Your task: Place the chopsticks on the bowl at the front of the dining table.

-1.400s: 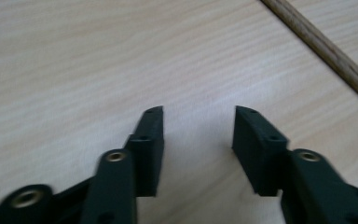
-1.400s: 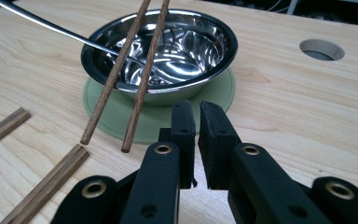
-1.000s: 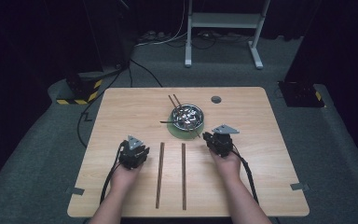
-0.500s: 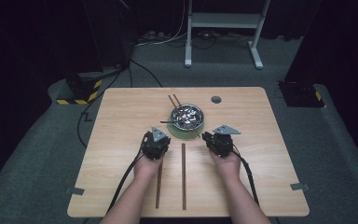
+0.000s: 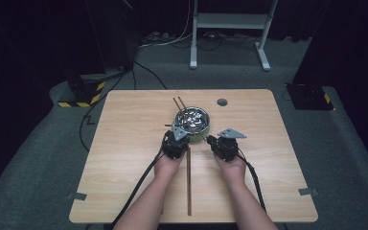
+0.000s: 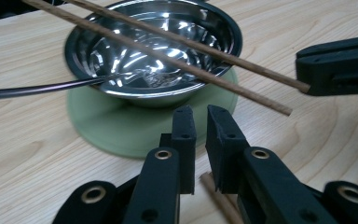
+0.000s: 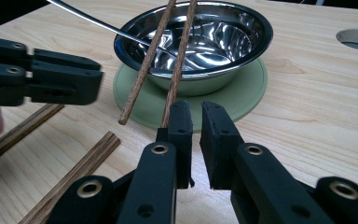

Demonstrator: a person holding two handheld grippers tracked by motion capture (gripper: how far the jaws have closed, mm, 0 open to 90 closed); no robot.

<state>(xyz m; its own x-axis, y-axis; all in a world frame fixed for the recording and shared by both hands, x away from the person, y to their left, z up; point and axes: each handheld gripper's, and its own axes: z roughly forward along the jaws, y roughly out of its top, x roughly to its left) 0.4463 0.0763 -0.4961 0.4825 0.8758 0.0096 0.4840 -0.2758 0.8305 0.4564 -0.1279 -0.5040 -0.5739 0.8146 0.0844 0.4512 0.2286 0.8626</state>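
- Setting: a pale wooden table (image 5: 124, 143) on grey carpet in a dark room; a white stand (image 5: 230, 28) and floor cables lie beyond its far edge, and a round hole (image 5: 222, 102) sits near the far edge of the top.
- Bowl (image 5: 191, 120): steel, upright on a green mat (image 6: 121, 135), at the middle of the table toward the far side.
- Chopsticks (image 7: 161, 60): two brown sticks rest across the bowl's rim, their far ends sticking out past it and their near ends pointing at the grippers.
- Spoon (image 6: 42, 87): a metal handle runs out over the bowl's left rim; the head lies inside, though glare makes its shape hard to read.
- Left gripper (image 5: 176, 139): just near of the bowl, at the mat's edge. Its jaws stand almost together with a thin gap and nothing between the pads. In its own view a flat stick end (image 6: 216, 198) lies on the table beneath them.
- Right gripper (image 5: 216, 143): just right of the left one, near the mat's right side. Jaws drawn close, a narrow slit between them, holding nothing; one chopstick's near end reaches its left jaw, contact uncertain.
- Flat sticks: one long dark strip (image 5: 189, 182) lies on the table between the two forearms; the right gripper view shows two such ends (image 7: 74, 172) side by side.
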